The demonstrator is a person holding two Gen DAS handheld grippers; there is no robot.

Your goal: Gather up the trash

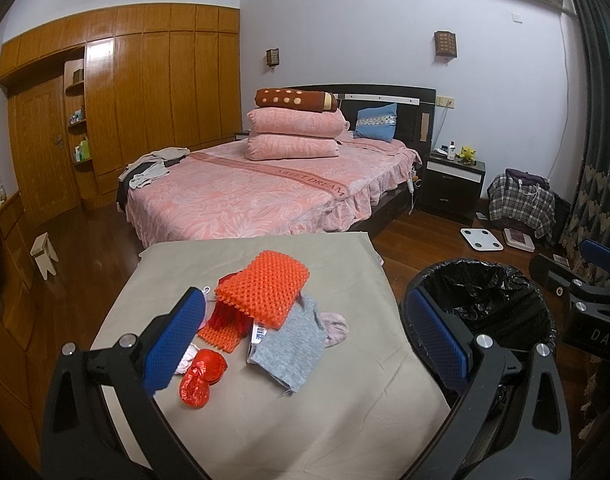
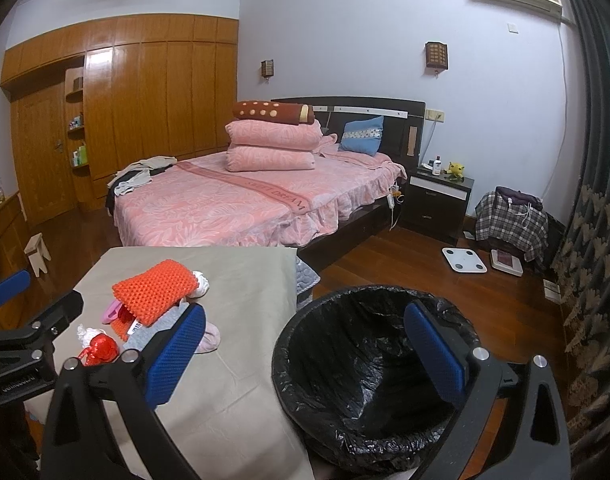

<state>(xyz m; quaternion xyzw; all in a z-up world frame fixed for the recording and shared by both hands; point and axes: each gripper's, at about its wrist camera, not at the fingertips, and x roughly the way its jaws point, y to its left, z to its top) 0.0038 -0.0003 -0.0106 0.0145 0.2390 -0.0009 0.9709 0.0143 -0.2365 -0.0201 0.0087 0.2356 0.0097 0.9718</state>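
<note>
— Two hand-held grippers, both yours. How do they stand?

— Both spread wide and empty. My left hand-held gripper (image 1: 305,340) hangs above the tabletop (image 1: 233,432), which is draped in a beige cloth; its fingers (image 1: 173,340) touch nothing. The left pad sits over the near edge of the pile, the right pad over the rim of the bin (image 1: 481,308).

— And the right one?

— My right hand-held gripper (image 2: 305,356) is just as wide, with nothing between its blue pads. It hovers over the bin's mouth, one pad over the tabletop edge, the other over the black liner.

— Where is the trash?

— A crumpled red wrapper (image 1: 201,378) lies on the tabletop at the near side of the pile, just beside my left gripper's left pad. A crumpled whitish scrap (image 1: 187,356) is next to it, partly hidden by that pad.

— What else is in the pile?

— An orange knobbly mat (image 1: 261,294) lies on top, over a grey cloth (image 1: 289,344) and a pale pink sock (image 1: 337,328). The bin stands just beside the tabletop, to its right, lined with a black bag; whether anything lies in it I cannot tell.
</note>
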